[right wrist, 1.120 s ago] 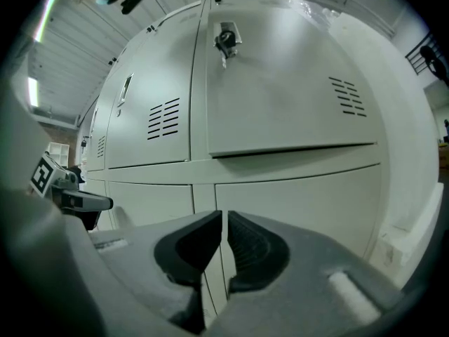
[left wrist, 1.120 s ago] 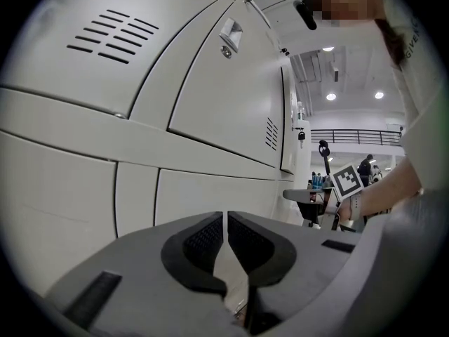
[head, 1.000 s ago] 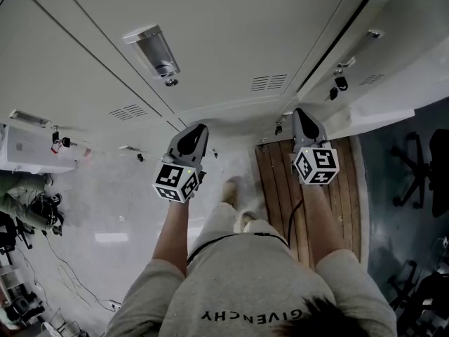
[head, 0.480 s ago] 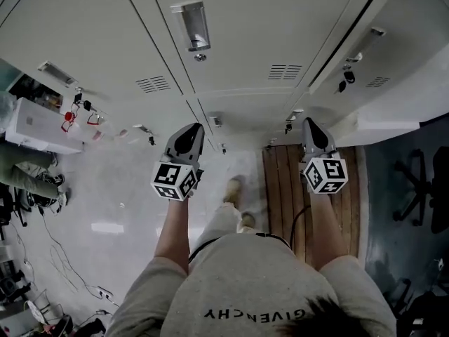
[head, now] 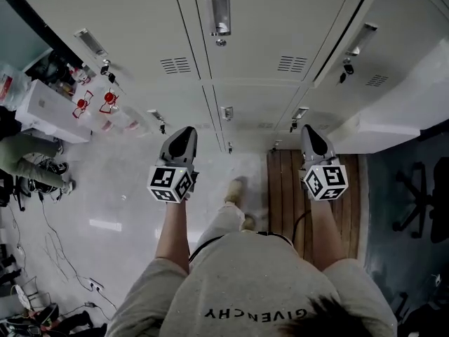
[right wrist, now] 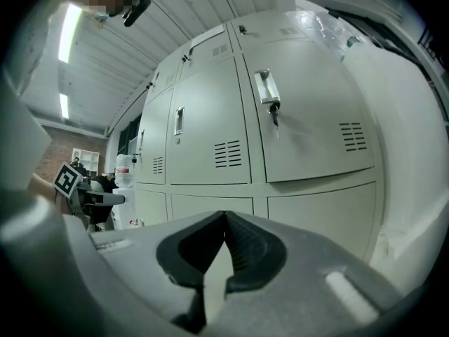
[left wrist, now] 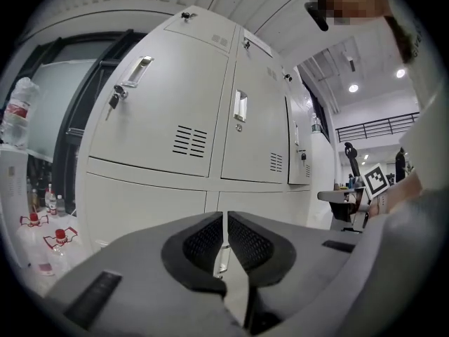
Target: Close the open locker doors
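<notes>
A bank of white lockers [head: 252, 62] fills the top of the head view. The upper door at the right [head: 372, 51] stands ajar, with a dark gap along its left edge and keys hanging under its handle. In the left gripper view that door [left wrist: 297, 140] juts out from the row. A white panel [head: 393, 121] sticks out below it. My left gripper [head: 185, 130] and right gripper [head: 309, 128] hang side by side in front of the lower lockers, touching nothing. Both are shut and empty, as the left gripper view [left wrist: 224, 220] and right gripper view [right wrist: 224, 220] show.
A white box [head: 45, 111] and bottles with red labels [head: 91, 104] stand at the left by a dark opening. A wooden board [head: 284, 188] lies on the floor below the right gripper. An office chair [head: 421, 195] stands at the right. Cables [head: 49, 237] trail over the pale floor.
The head view has swung so more of the locker fronts and the left-hand box and bottles show. Both grippers sit slightly lower in the picture and stay shut.
</notes>
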Available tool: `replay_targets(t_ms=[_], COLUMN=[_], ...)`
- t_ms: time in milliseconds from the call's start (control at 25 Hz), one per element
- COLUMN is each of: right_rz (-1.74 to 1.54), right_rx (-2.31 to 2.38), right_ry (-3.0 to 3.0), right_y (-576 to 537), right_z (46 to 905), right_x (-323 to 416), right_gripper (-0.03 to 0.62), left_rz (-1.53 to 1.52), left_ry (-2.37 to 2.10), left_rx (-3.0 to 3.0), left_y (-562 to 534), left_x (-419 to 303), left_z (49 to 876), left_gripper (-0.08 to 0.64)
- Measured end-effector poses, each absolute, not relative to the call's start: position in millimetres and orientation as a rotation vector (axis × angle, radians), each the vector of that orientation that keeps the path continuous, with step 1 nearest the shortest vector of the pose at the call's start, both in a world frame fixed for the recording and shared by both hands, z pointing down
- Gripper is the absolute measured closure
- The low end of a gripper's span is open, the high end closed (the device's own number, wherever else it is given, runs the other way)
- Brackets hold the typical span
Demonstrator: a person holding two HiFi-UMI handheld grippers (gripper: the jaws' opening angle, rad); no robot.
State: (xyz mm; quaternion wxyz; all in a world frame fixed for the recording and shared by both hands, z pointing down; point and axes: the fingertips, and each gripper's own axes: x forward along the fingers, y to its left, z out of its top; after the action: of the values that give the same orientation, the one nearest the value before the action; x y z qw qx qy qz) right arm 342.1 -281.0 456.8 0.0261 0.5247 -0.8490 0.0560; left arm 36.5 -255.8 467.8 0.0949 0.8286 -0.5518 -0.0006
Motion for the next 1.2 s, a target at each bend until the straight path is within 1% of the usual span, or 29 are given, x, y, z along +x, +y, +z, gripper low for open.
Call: replay_targets(t_ms=[360, 680, 1200], right_rz=[0.139, 0.102, 0.156], right_rx=[1.553, 1.501, 1.484], right_ry=[-2.668, -2.687, -2.708], right_y=[-242.7, -217.3, -186.7], right_z=[446.2, 441.4, 448.7], right_x=[337.2, 335.7, 341.0], right_gripper=[0.594, 0.594, 0.594], left_rz=[-0.017, -0.033, -0.047], left_ry=[-1.693, -1.713, -1.748], left_rx=[2.430, 2.421, 2.401], left_y=[-214.5, -186.6, -153.1], left_x=[24.5, 28.0, 31.5], left_z=[460.8, 454.9, 452.9], left_gripper=[0.541, 0.541, 0.541])
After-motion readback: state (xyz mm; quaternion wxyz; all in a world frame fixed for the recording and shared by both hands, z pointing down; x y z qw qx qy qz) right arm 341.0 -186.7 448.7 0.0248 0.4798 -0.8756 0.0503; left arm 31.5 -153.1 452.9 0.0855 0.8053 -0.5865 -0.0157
